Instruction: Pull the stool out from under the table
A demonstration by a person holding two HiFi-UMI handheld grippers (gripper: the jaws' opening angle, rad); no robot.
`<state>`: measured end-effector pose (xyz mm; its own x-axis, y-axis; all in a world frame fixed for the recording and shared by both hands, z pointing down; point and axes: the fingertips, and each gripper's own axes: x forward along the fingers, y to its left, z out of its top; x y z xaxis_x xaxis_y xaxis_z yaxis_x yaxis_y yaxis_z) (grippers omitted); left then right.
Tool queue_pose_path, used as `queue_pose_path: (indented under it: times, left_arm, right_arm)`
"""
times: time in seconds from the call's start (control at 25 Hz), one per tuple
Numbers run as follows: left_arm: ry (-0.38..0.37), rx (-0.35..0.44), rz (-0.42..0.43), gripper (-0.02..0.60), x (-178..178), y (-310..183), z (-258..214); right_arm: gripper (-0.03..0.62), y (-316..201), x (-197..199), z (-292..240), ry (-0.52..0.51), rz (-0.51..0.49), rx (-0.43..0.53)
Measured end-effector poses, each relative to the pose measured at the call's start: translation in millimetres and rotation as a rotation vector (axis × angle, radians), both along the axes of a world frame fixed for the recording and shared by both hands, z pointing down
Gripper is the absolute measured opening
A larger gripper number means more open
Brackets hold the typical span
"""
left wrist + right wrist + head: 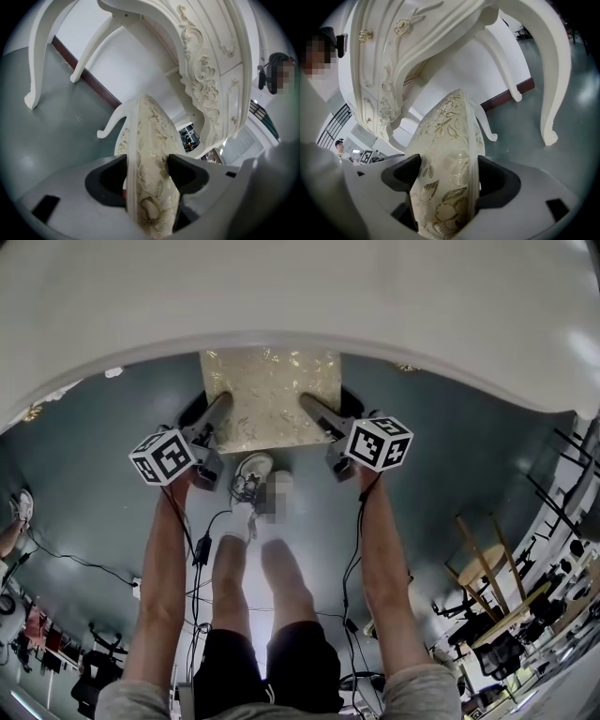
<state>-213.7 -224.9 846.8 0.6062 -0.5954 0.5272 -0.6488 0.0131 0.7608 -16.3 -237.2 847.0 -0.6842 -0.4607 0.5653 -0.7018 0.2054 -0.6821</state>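
The left gripper [147, 169] and right gripper [447, 176] pinched opposite edges of the cream gold-flowered cushioned stool [272, 395] between their fingers [187, 173], likely to draw it squarely from under the white carved bench [300, 296].

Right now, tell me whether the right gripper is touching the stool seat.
Touching. In the right gripper view the right gripper clamps the stool seat, both jaws pressed on its cushion, no gap.
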Motion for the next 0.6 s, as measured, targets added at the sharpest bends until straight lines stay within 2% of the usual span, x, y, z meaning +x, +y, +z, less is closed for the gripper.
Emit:
queue_pose_path:
  times: [0.32, 0.6]
  left_arm:
    - [-0.055, 0.049, 0.019, 0.276, -9.7, -8.6, -21.2]
    - [-0.096, 0.064, 0.051, 0.273, 10.6, -11.9, -37.6]
  right_arm:
    - [0.387, 6.4, -4.7, -21.1, -0.005, 0.089, 0.002]
    - [0.385, 17.3, 17.4, -37.7, 0.006, 0.17, -0.008]
